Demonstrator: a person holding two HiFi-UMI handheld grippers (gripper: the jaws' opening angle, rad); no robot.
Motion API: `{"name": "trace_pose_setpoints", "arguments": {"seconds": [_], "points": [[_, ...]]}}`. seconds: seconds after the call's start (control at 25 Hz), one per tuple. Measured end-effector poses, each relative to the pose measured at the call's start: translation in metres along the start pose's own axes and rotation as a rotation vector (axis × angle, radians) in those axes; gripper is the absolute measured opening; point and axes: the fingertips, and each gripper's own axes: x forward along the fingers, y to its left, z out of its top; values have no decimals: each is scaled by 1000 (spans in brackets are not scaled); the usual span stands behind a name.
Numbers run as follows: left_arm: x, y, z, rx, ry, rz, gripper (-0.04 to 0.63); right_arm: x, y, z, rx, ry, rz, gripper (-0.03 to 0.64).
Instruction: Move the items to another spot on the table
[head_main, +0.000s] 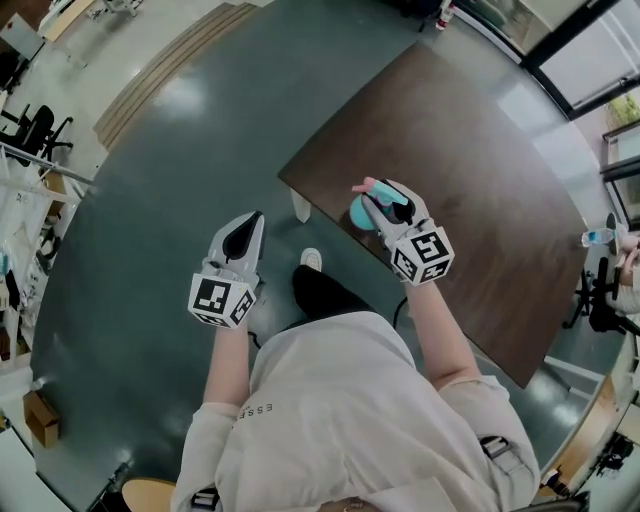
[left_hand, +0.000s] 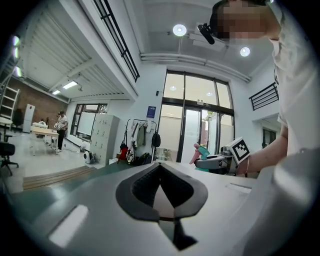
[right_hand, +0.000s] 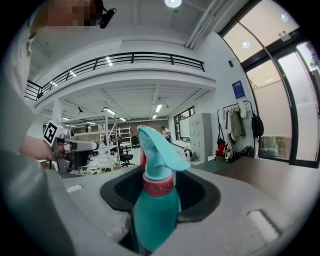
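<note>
- Pinching with the right tool: jaws closed on the teal spray bottle, gripping its body just below the pink collar.
- Held upright in that grip. Long axis close to vertical, crossing the tool's nearly level reach, trigger head on top and nosing forward, away from the wrist.
- From the head view, just ahead of the tool's marker cube: a teal patch with a pink tip, directly at the jaw tips, no gap to close.
- Below and around it: the near left edge of the brown tabletop, close to the corner. Probably lifted clear of the surface, though the base sits hidden under the tool, so contact is not settled.
- Outward from there, away and to the right: open brown surface. Judged the likely direction of carry, with the bottle to go down base first and its axis kept upright.
- Further out, on the other side: left tool, tips pressed together with nothing between them. Off the tabletop altogether, over the green floor, well apart from the bottle.
- Nearer hand, then: the right, already loaded and already over the tabletop. No part for the left in the coming set-down, as judged from here.
</note>
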Motion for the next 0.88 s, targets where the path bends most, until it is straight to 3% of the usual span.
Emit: {"name": "trace_pose_setpoints", "arguments": {"seconds": [0.48, 0.88], "points": [[97, 80, 26, 7, 18, -96, 15, 99, -49, 11, 29, 21, -71, 179], [159, 117, 20, -3, 96, -301, 15, 137, -80, 2, 33, 25, -287, 179]]}}
